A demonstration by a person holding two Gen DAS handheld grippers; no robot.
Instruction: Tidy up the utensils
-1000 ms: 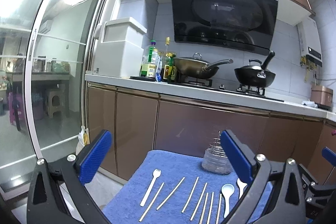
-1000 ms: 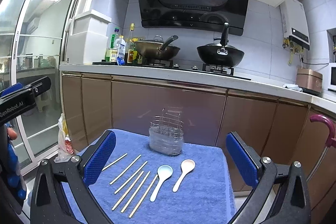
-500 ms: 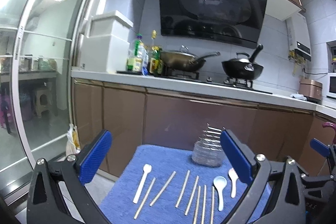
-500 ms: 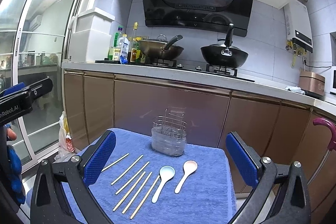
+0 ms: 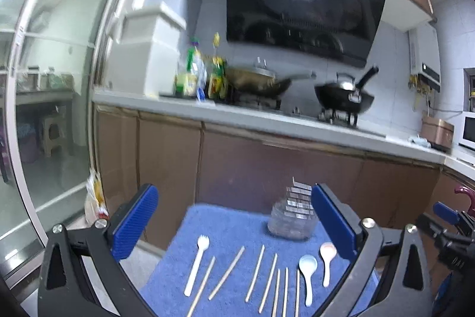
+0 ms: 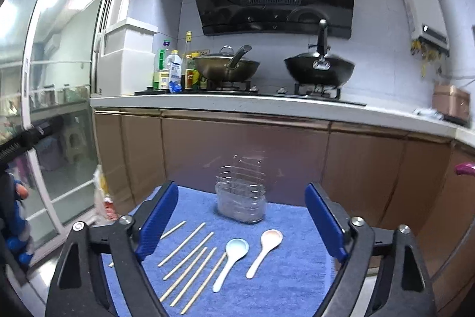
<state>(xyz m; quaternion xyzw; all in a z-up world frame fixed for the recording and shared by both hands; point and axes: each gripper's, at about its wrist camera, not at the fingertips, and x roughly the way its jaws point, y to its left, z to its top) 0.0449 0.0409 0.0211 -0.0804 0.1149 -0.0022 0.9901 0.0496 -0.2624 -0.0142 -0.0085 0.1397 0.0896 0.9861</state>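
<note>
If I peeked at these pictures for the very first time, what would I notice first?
Probably the big blue fingers of the open right gripper framing a blue towel. On the towel lie chopsticks in a row beside two spoons, with a fork on the far left. Behind them stands a clear holder, and two woks sit on the stove.

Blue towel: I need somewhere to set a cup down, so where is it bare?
The blue towel is bare right of the pink spoon, and in a narrow strip between the holder and the spoons. Crowded: chopsticks fill the left half, with a fork at the far left.
</note>
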